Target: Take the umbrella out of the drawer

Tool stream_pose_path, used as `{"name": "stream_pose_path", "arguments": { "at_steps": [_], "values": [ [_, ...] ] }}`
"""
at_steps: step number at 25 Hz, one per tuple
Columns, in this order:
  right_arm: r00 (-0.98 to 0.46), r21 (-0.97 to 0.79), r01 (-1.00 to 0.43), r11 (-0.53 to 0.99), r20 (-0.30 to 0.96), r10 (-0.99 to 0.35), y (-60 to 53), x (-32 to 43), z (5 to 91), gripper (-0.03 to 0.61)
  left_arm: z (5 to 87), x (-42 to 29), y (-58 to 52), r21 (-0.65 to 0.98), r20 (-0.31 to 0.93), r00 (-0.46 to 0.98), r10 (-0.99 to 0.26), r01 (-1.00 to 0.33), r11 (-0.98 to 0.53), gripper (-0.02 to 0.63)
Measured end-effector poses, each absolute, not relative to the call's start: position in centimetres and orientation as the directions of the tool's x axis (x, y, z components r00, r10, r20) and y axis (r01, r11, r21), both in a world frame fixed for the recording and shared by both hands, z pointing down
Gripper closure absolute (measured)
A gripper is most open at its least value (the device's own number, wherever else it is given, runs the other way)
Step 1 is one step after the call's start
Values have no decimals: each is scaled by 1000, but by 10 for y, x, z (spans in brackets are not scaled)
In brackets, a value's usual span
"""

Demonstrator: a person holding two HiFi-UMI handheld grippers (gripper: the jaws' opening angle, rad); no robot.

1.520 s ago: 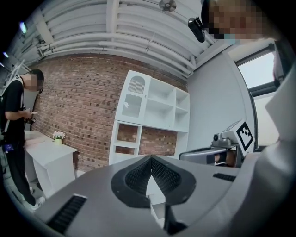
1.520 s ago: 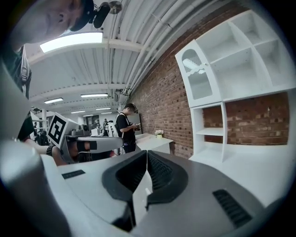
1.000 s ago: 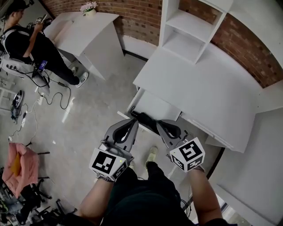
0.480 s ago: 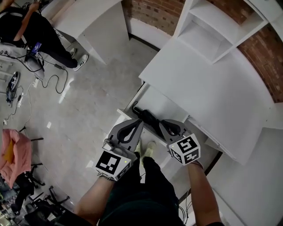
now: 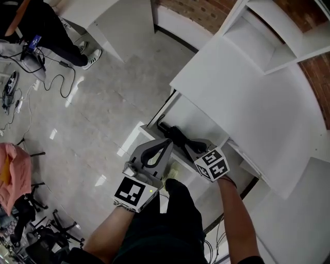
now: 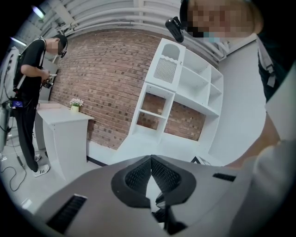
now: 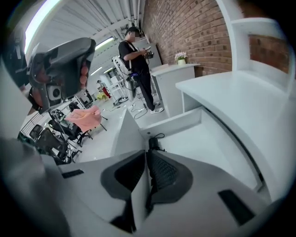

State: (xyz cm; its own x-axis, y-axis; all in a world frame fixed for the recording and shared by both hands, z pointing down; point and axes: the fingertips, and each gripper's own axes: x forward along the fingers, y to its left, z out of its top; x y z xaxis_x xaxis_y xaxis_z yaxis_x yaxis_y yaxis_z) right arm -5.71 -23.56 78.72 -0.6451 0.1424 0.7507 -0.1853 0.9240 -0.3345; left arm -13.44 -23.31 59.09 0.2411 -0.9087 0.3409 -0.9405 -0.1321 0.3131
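A folded black umbrella (image 5: 178, 135) lies in the open white drawer (image 5: 193, 114) under the desk. My left gripper (image 5: 168, 141) hangs over the drawer's front edge, just left of the umbrella, with its jaws shut on nothing. My right gripper (image 5: 187, 147) points steeply down right over the umbrella's near half, also shut and empty. In the right gripper view the umbrella's black end (image 7: 153, 141) with its strap shows just past my right gripper's (image 7: 146, 155) closed tips, inside the drawer (image 7: 203, 139). The left gripper view has my left gripper (image 6: 151, 158) closed, facing the shelves.
The white desk (image 5: 247, 93) overhangs the back of the drawer, with a white shelf unit (image 5: 268, 36) on it against the brick wall. Another white desk (image 5: 113, 15), a standing person (image 5: 31, 20) and floor cables (image 5: 31, 67) lie far left. My legs (image 5: 165, 221) are below the grippers.
Both grippers have sunk toward the drawer, the right one farther and tipping nose-down over the umbrella. Both stayed shut. The head view has swung closer over the drawer.
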Motion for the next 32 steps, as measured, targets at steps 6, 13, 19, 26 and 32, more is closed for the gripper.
{"name": "stream_pose_path", "arguments": {
  "at_steps": [6,13,19,26,32],
  "values": [
    [-529,-324,-125,938,821,214,-235,-63,845,479,612,-148,-234,330,349,241,-906,-936,-121,607],
    [-403,-334,-64,940,871,282,-224,-61,889,410,626,-156,-236,350,351,244,-904,-930,-115,607],
    [-314,-329,-30,944,899,304,-220,-62,916,368,635,-166,-235,356,361,230,-904,-930,-94,607],
    [-230,-316,0,949,923,308,-213,-63,939,353,636,-165,-238,365,348,241,-906,-925,-106,607],
    [-145,-289,44,956,945,293,-209,-65,948,333,638,-169,-236,370,352,234,-906,-924,-95,607]
  ]
}}
